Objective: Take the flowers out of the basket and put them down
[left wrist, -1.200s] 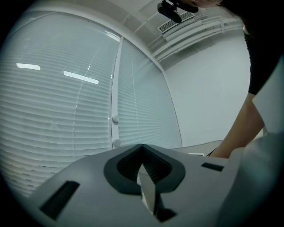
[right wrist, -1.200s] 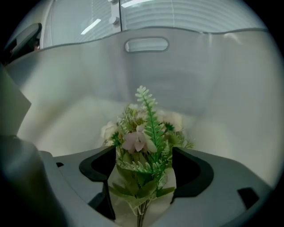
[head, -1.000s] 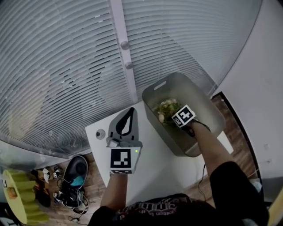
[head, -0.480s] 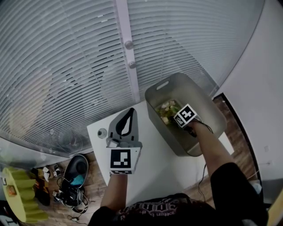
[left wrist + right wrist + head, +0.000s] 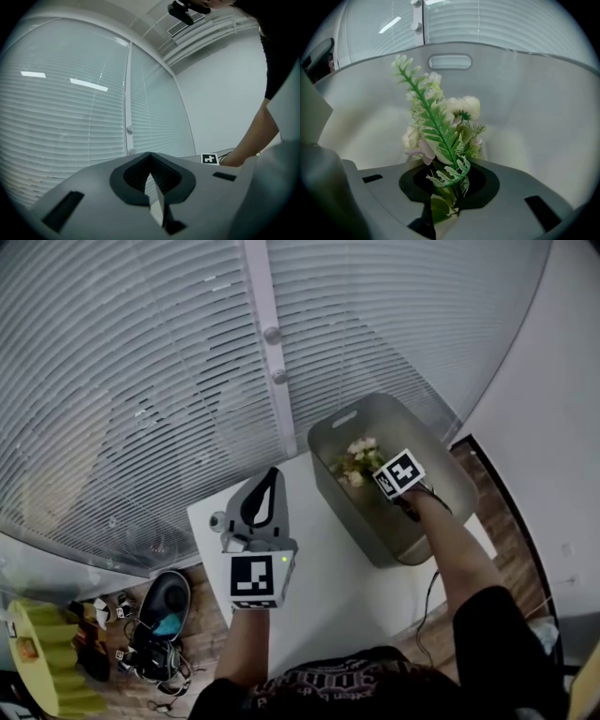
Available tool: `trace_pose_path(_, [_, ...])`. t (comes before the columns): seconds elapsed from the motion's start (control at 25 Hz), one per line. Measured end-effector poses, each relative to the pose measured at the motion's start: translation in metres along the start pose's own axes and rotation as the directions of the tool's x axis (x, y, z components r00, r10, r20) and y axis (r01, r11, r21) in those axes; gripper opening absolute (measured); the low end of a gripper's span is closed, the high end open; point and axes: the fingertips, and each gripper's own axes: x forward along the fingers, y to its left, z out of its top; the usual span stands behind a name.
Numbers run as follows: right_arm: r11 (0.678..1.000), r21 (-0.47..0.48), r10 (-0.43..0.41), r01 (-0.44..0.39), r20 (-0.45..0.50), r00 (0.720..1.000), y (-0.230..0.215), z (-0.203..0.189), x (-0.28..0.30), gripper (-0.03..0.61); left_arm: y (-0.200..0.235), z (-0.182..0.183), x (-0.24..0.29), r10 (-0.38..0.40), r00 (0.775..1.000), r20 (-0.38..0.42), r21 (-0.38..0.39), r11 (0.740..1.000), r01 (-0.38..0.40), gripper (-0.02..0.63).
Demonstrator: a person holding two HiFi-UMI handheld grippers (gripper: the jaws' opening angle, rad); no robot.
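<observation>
A bunch of white and pale pink flowers [image 5: 358,460] with green fern leaves is raised inside the grey plastic basket [image 5: 441,474], its blooms near rim height. My right gripper [image 5: 377,476] reaches steeply down into the basket. Its jaws have just been closing and now grip the stems low down. In the right gripper view the flowers [image 5: 440,126] stand up from my right gripper [image 5: 440,206], in front of the basket's wall [image 5: 529,103]. My left gripper [image 5: 266,487] is held level over the white table [image 5: 319,568], left of the basket; it [image 5: 151,159] is shut and holds nothing.
Window blinds [image 5: 141,362] run behind the table. A small round object [image 5: 217,519] lies at the table's left edge. Cables and gear [image 5: 155,634] lie on the floor at lower left beside a yellow object [image 5: 47,662]. The basket has a handle slot [image 5: 450,61].
My right gripper has closed on the flower stems and risen, so the bunch now stands higher in the basket. The left gripper has stayed in place.
</observation>
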Motion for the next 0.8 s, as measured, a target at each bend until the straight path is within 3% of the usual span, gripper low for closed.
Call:
trace_pose_path(0.36, [1.0,0.005,-0.015,0.014,0.129,0.991,0.007,0.043,-0.05,0.106,-0.013,0.011,-0.007,-0.029,0.999,0.024,-0.002,1.0,0.03,-0.002])
trace_pose_path(0.8, [1.0,0.02,-0.016,0.01,0.331,0.944,0.013,0.088,-0.123,0.106,-0.021,0.018,-0.014,-0.044,0.998,0.035,0.015,0.999,0.043,-0.002])
